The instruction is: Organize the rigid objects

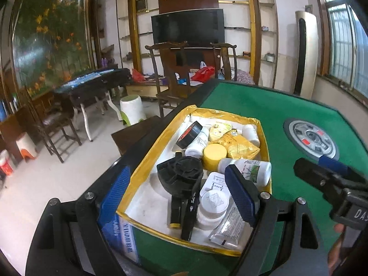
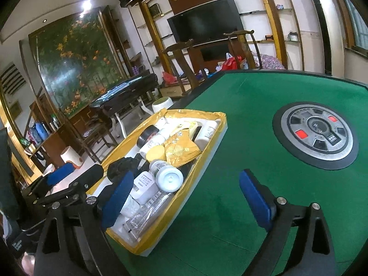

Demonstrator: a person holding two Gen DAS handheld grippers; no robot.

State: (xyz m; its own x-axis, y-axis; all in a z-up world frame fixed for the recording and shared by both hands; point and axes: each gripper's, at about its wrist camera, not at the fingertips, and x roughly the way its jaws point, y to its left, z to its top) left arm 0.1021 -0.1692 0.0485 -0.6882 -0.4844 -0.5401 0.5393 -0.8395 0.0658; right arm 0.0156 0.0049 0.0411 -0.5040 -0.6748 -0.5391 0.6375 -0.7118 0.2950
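Living-room furniture fills the background: a TV (image 1: 187,26) in a gold-trimmed wall unit, wooden chairs (image 1: 171,73), a flower mural (image 1: 49,43) and a tall standing air conditioner (image 1: 306,53). Nearer, the green felt desk (image 2: 241,119) takes up most of both views, with a round grey control dial (image 2: 315,135) set into its middle.

At the desk's left edge lies a shallow tray (image 1: 147,163) with gold-taped rim and white floor, and the rigid objects are all gathered inside it. Largest to smallest: a black ribbed plastic part (image 1: 180,174) with a long handle, a gold foil packet (image 1: 241,147), a white bottle (image 1: 250,166) with a green label lying on its side, a white jar (image 1: 215,203) with a patterned lid, a black tape roll (image 1: 189,134) tilted against a smaller white bottle (image 1: 197,145), a yellow round lid (image 1: 215,156), a clear tube (image 1: 228,228) at the near rim, and a black pen (image 1: 189,211) beside the jar.

Over the tray's near end, the left gripper (image 1: 181,203) stands wide apart, its blue pads on either side of the jar and pen without pressing anything. Just right of the tray, the right gripper (image 2: 187,201) stands spread wide above bare felt, holding nothing.
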